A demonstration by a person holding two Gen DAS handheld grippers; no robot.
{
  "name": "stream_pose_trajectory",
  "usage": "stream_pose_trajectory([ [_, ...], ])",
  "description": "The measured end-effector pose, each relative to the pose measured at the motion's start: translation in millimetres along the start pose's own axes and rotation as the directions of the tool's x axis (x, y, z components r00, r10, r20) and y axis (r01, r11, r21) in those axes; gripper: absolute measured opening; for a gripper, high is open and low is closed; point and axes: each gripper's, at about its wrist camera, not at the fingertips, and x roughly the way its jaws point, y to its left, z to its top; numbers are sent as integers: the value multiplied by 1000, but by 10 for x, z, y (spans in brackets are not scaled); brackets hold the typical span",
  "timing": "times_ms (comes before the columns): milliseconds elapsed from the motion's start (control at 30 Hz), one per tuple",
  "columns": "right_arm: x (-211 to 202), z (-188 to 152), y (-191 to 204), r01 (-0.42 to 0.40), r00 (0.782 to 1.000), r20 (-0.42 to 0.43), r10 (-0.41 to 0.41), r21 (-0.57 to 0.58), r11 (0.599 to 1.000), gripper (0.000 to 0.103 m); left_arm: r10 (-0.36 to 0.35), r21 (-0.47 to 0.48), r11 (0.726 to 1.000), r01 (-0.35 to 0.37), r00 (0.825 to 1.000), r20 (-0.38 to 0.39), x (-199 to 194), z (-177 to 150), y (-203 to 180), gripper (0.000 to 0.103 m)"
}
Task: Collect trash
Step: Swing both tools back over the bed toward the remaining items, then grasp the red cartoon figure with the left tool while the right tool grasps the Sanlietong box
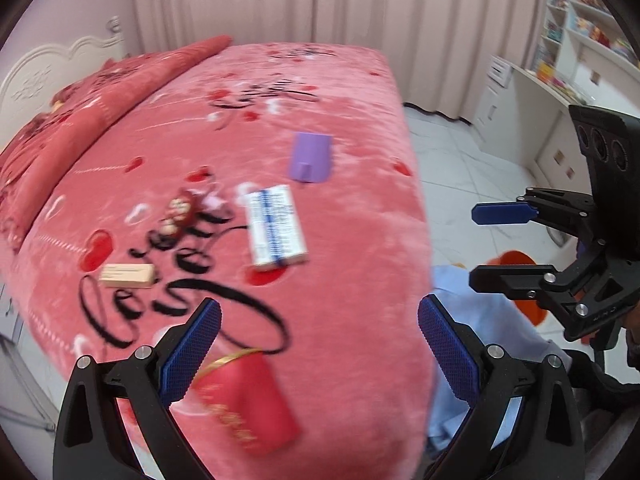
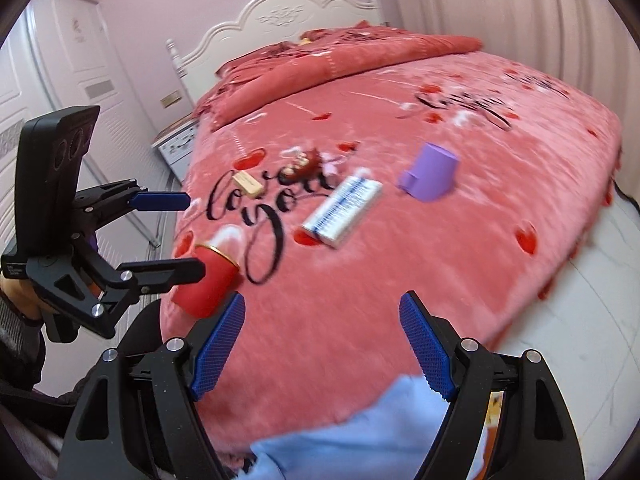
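Note:
Several bits of trash lie on a pink bedspread [image 1: 340,248]: a red box with gold lettering [image 1: 248,400], a white and blue box [image 1: 274,228], a purple box [image 1: 310,157], a small beige box [image 1: 127,276] and a brown wrapper [image 1: 182,212]. My left gripper [image 1: 320,348] is open, its left finger just above the red box [image 2: 206,280]. My right gripper [image 2: 322,344] is open and empty over the bed's near edge; it also shows in the left wrist view [image 1: 476,246]. The white and blue box [image 2: 342,210], purple box [image 2: 432,176] and beige box [image 2: 248,184] lie ahead of it.
A light blue cloth [image 2: 360,440] lies at the bed's near edge. An orange bin [image 1: 528,292] stands on the white tiled floor to the right. A white desk and bookshelves [image 1: 560,80] are at the far right; a white headboard [image 2: 280,20] and wardrobe [image 2: 60,60] are at the left.

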Motion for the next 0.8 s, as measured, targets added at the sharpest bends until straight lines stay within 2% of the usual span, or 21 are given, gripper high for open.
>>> stream_pose_trajectory([
  [233, 383, 479, 165, -26, 1000, -7, 26, -67, 997, 79, 42, -42, 998, -41, 999, 5, -14, 45, 520, 97],
  [433, 757, 676, 158, -48, 998, -46, 45, -72, 996, 79, 57, -89, 994, -60, 998, -32, 218, 100, 951, 97],
  [567, 991, 761, 116, -55, 997, -58, 52, -51, 997, 79, 68, -50, 996, -70, 997, -47, 400, 229, 1171, 97],
  [700, 1201, 784, 85, -33, 997, -72, 31, -31, 999, 79, 31, 5, 1000, -30, 998, -53, 613, 389, 1363, 97],
  [800, 1368, 764, 57, 15, 997, -76, -15, 2, 1000, 79, -28, 59, 998, 31, 998, -55, 827, 489, 1498, 97],
])
